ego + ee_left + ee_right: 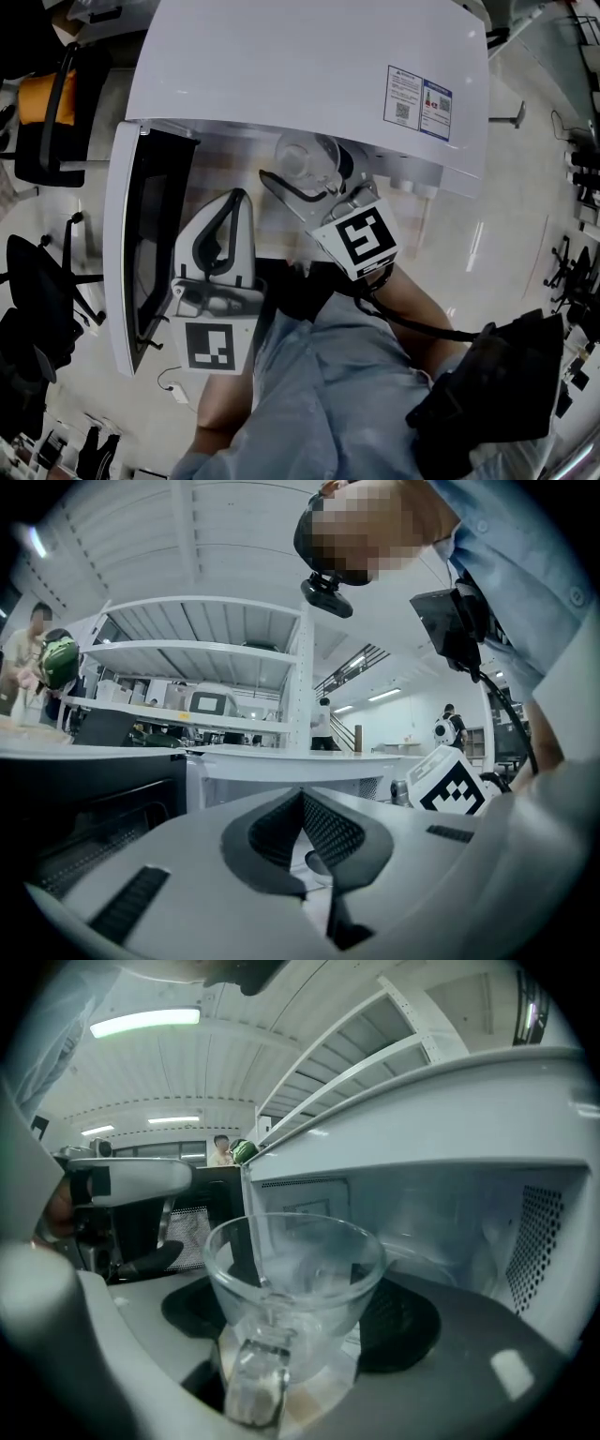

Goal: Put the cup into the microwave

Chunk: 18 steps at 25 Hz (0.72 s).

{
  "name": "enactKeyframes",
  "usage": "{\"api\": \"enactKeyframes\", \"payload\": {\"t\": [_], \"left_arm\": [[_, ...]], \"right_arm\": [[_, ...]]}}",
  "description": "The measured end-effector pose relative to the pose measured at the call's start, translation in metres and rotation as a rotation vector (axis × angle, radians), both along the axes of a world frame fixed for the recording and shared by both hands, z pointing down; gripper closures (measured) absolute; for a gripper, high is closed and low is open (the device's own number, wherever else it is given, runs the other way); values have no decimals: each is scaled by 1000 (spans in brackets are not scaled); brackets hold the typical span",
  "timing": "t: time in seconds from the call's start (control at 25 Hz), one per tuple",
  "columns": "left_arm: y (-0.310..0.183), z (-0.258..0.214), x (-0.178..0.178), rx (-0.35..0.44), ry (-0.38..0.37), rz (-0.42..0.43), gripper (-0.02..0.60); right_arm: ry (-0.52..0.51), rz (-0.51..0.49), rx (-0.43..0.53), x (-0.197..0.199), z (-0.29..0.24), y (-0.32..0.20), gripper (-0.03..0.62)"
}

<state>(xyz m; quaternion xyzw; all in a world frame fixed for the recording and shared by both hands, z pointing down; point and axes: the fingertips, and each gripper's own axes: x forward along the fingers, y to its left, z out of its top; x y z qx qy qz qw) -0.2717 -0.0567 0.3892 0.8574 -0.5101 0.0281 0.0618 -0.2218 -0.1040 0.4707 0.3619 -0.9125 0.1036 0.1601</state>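
Tips of left gripper (302, 797) meet w/ nothing btwn, right gripper (305, 1312) clamps sides of clear glass cup (298, 1258), handle (255, 1382) toward cam, just at mouth of open white microwave (309, 66), door (141, 246) swung out at left.

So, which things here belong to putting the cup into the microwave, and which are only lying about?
Belong to the job: glass cup, held in the right tongs; microwave; its open door.
Only lying about: office chairs; white shelf rack.
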Motion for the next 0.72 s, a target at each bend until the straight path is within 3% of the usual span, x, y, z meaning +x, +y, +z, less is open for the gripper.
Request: {"api": "enactKeyframes", "payload": {"t": [0.72], "left_arm": [[-36, 18, -10, -36, 16, 42, 577]], "right_arm": [[15, 88, -17, -2, 29, -49, 217]]}}
